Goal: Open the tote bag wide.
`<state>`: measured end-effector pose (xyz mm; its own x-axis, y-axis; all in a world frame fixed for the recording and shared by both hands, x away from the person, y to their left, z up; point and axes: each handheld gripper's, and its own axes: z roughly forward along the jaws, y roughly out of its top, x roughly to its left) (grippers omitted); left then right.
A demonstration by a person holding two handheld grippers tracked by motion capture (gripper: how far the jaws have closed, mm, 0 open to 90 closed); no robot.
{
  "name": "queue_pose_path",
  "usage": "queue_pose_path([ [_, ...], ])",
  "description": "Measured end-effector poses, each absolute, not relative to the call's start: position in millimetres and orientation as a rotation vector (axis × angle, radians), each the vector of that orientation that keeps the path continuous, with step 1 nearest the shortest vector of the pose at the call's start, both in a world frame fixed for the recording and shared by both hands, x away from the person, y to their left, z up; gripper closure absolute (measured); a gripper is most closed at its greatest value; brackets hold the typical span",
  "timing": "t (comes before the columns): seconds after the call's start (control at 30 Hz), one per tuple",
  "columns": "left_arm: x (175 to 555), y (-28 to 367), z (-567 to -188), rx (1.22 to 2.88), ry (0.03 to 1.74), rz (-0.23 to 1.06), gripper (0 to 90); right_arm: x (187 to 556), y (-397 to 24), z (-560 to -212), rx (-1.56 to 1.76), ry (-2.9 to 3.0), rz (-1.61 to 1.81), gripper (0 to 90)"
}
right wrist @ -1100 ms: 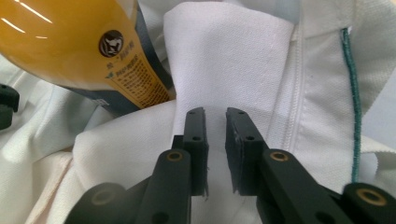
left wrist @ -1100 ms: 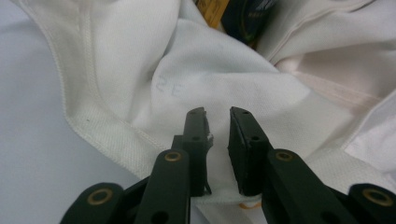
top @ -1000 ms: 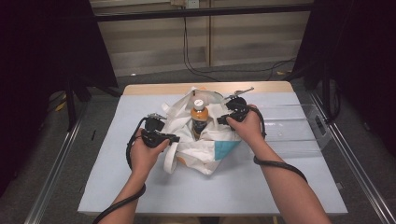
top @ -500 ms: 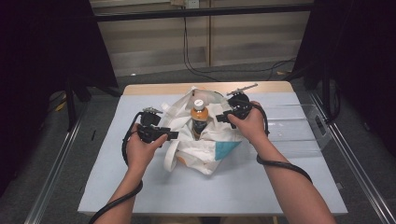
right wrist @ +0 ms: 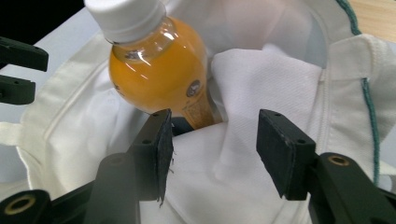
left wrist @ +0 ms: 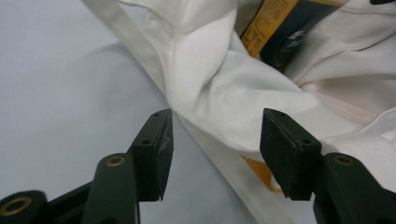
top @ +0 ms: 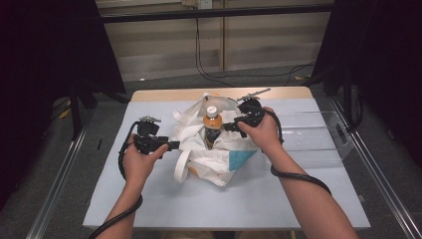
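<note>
Table (top: 149, 209): pale sheet over a wooden top, wood showing along the far edge. A clear plastic tray (top: 318, 137) sits by the right edge, nothing in it that I can make out.

Cloth bag (top: 219, 159): white tote, teal patch on its near right side, slumped at the middle of the table toward the far edge. Mouth gapes upward, handle loops spilling to the near left. Judged reason for the spread: the fabric has been drawn apart on both sides so the contents sit inside and the mouth stays wide.

Bottle (top: 212, 127): orange drink, white cap, dark label, standing roughly upright in the bag, neck and cap above the cloth. The bunched fabric around it probably props it.

Left gripper (top: 171, 145): level, just left of the bag. Its jaws have just been opening and stand about half apart; in the left gripper view a fold of bag cloth (left wrist: 224, 93) lies ahead between them, pads not pressing on it. Holds nothing.

Right gripper (top: 228, 126): at the bag's far right rim, pointing at the bottle. Its jaws have likewise just been opening; in the right gripper view white cloth (right wrist: 261, 88) lies between them, unclamped, the bottle (right wrist: 159, 74) just beyond. Reads as both sides letting the bag go.
</note>
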<state>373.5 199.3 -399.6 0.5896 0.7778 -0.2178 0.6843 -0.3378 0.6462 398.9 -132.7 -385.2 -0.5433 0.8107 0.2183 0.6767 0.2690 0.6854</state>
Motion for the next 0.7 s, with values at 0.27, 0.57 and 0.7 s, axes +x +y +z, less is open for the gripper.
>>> queue_pose_path([
  [0.27, 369.0, 217.0, -413.0, 2.092, 1.218, 0.192, 33.9, 398.8, -131.2, -385.2, 1.379, 2.373, 1.128, 37.9],
  [0.57, 364.7, 230.4, -419.3, 2.059, 1.260, 0.221, 24.2, 399.2, -128.5, -384.1, 1.367, 2.390, 1.125, 30.9],
  [0.7, 363.5, 235.1, -422.4, 2.065, 1.264, 0.238, 21.0, 399.3, -126.1, -384.8, 1.363, 2.391, 1.125, 28.4],
])
